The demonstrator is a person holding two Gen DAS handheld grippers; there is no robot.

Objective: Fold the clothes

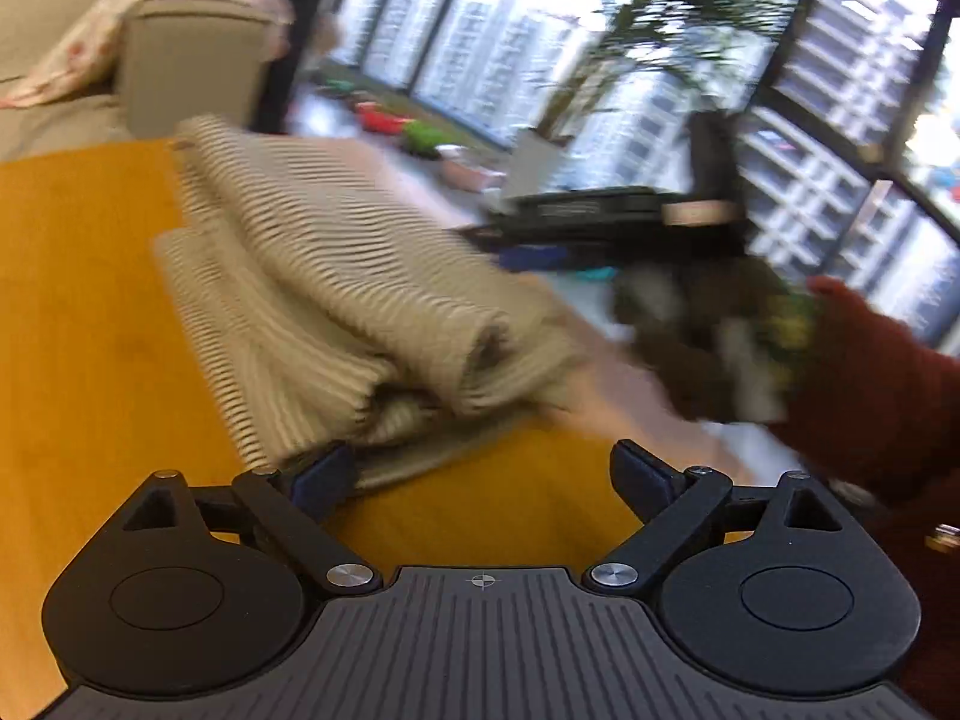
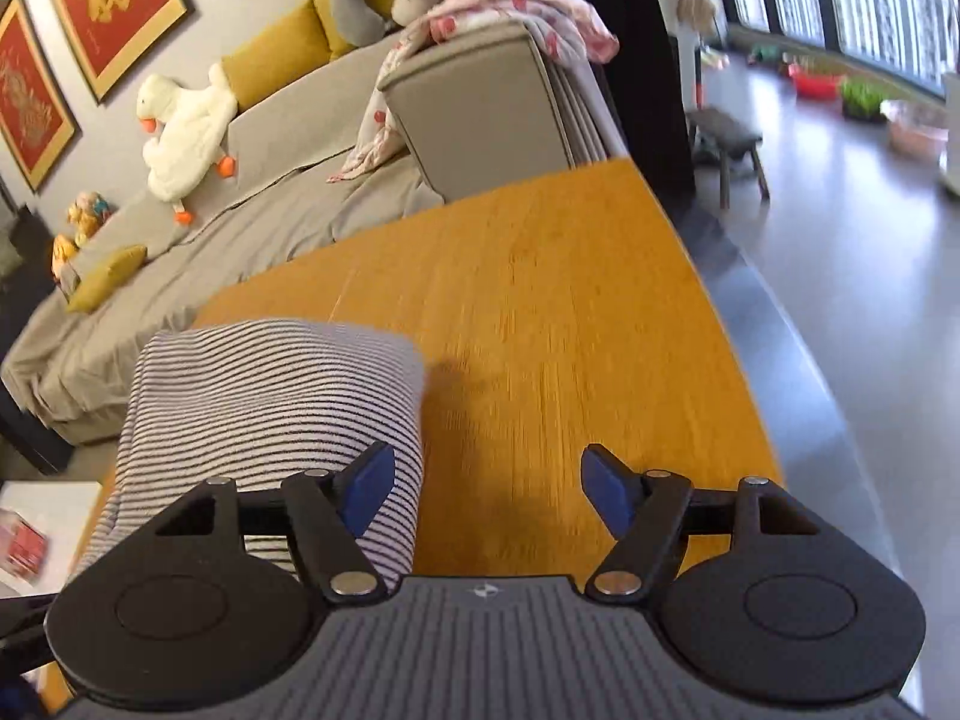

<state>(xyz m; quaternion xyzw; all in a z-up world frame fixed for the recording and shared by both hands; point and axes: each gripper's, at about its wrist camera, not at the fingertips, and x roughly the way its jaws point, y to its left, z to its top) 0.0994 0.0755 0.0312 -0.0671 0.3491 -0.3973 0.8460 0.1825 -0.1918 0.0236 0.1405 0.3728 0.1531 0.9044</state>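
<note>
both grippers, left [image 1: 480, 474] and right [image 2: 489, 495], are held wide open, empty; striped shirt [image 2: 270, 402] looks folded already on table [image 2: 570, 300], little left

Your left wrist view is motion-blurred: the striped garment [image 1: 336, 294] shows smeared stripes, and the dark object [image 1: 708, 336] beside your red sleeve [image 1: 876, 384] cannot be identified. In your right wrist view, the gripper body hides the garment's near end.

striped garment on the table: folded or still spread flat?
Folded. The striped garment lies on the wooden table as a compact bundle with rounded doubled edges; the left wrist view shows stacked layers. Both tongs are open, gripping nothing.
</note>
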